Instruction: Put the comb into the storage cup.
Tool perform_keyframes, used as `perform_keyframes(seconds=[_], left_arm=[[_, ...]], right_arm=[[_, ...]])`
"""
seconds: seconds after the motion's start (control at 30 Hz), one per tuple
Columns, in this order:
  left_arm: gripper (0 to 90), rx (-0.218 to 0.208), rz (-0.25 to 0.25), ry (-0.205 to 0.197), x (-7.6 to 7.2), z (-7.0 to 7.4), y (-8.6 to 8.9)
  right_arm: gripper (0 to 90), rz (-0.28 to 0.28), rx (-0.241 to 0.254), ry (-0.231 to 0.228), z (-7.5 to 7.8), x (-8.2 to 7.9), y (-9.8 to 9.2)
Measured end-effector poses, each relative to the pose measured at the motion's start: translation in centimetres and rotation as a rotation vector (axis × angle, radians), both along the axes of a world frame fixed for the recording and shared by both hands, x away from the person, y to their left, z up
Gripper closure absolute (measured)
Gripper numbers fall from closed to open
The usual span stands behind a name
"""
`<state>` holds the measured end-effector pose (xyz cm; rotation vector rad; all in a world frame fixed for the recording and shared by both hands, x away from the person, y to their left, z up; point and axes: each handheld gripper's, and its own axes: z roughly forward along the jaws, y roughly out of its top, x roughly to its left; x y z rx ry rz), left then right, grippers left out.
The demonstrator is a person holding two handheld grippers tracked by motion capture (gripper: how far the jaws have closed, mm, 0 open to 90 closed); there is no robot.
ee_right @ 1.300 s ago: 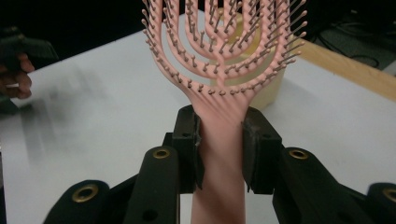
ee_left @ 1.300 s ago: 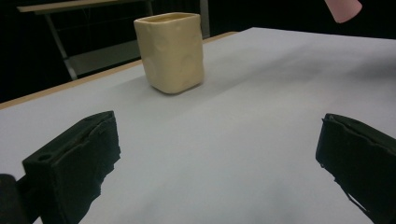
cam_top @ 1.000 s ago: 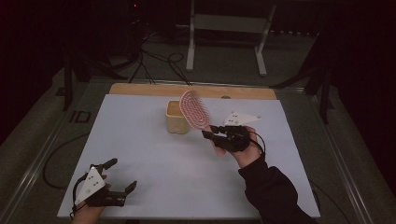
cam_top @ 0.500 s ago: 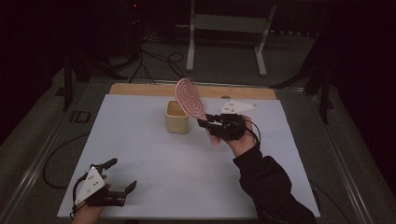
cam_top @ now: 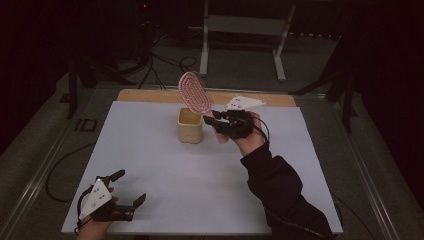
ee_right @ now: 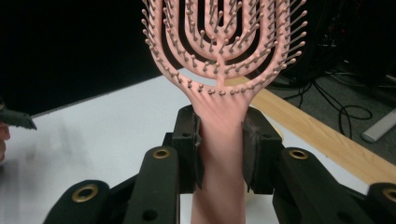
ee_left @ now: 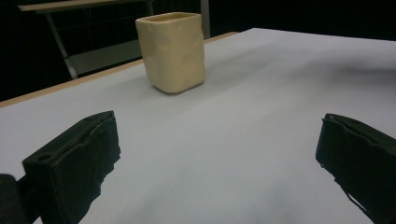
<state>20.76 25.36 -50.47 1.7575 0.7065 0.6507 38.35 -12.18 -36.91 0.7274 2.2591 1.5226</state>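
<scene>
high view: the right gripper (cam_top: 212, 120) clamps the handle of a pink hairbrush (cam_top: 196, 93), its head raised just above and behind the cream cup (cam_top: 190, 125). the step looks like carrying the brush to the cup; next it needs turning handle-down over the cup's mouth. the left gripper (cam_top: 131, 187) rests spread and empty, well short of the cup, on the white table sheet (cam_top: 150, 150); the room is dark.

left gripper view: the cup stands beyond open jaws.

right gripper view: pads (ee_right: 189, 144) pinch the handle, slightly blurred.
</scene>
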Motion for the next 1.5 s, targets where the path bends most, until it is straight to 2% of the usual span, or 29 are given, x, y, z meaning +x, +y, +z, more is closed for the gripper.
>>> perform_keyframes(seconds=[0.37, 1.13, 1.33, 1.5], left_arm=[[0.0, -0.001, -0.001, -0.001, -0.1, 0.0, 0.0], [0.0, -0.007, -0.002, -0.002, -0.2, 0.1, 0.2], [0.0, -0.014, -0.001, -0.003, -0.3, 0.1, 0.2], [0.0, -0.016, -0.001, -0.002, -0.3, 0.1, 0.2]], right_arm=[[70.1, 0.002, 0.014, -0.034, 1.4, 1.7, 1.8], [70.1, -0.007, 0.062, -0.065, 1.9, 5.7, 4.5], [70.1, -0.001, 0.065, -0.073, 2.1, 6.5, 5.0], [70.1, 0.014, 0.086, -0.070, 2.5, 7.2, 5.6]])
